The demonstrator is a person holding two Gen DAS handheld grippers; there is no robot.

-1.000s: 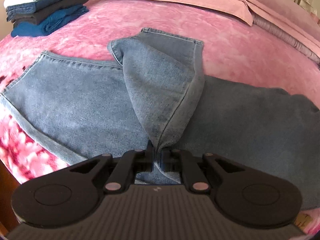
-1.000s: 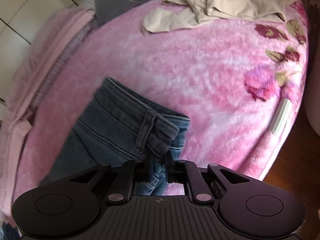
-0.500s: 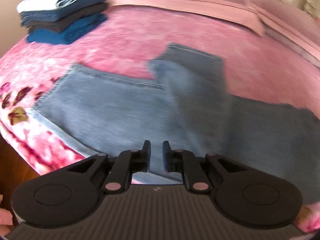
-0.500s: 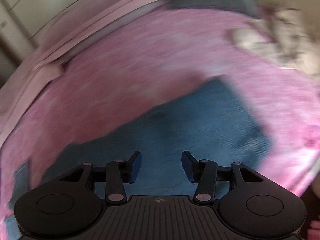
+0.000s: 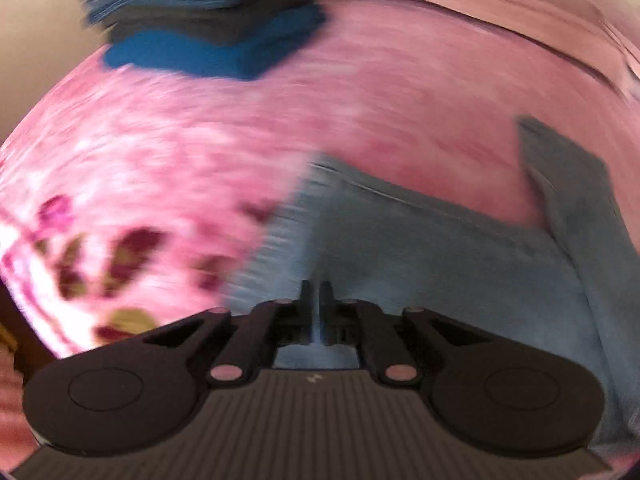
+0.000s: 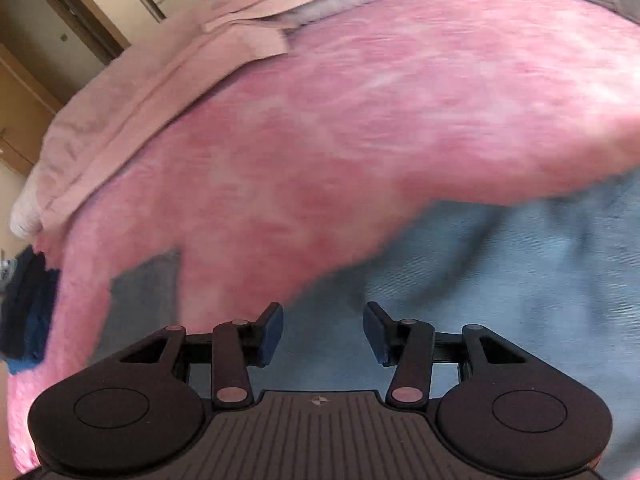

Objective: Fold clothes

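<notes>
Light blue jeans (image 5: 440,264) lie flat on the pink blanket (image 5: 280,120), with one leg end (image 5: 568,184) folded back at the right. My left gripper (image 5: 316,292) hovers over the leg near its hem. Its jaws are closing to a thin slit, and I see no cloth pinched between them. The picture is blurred. In the right wrist view the jeans (image 6: 500,280) fill the lower right, with a darker denim end (image 6: 140,300) at the left. My right gripper (image 6: 323,320) stands open above the denim with nothing between its fingers.
A stack of folded clothes (image 5: 216,32) sits at the far corner of the bed, also seen as the dark stack (image 6: 28,304) at the left edge. Pink bedding (image 6: 120,112) is bunched along the far side. Wardrobe doors (image 6: 80,20) stand behind it.
Both grippers let go of the jeans. The left one slid left toward the leg hem and narrowed its jaws. The right one opened wide, rolled and swept across from the waistband.
</notes>
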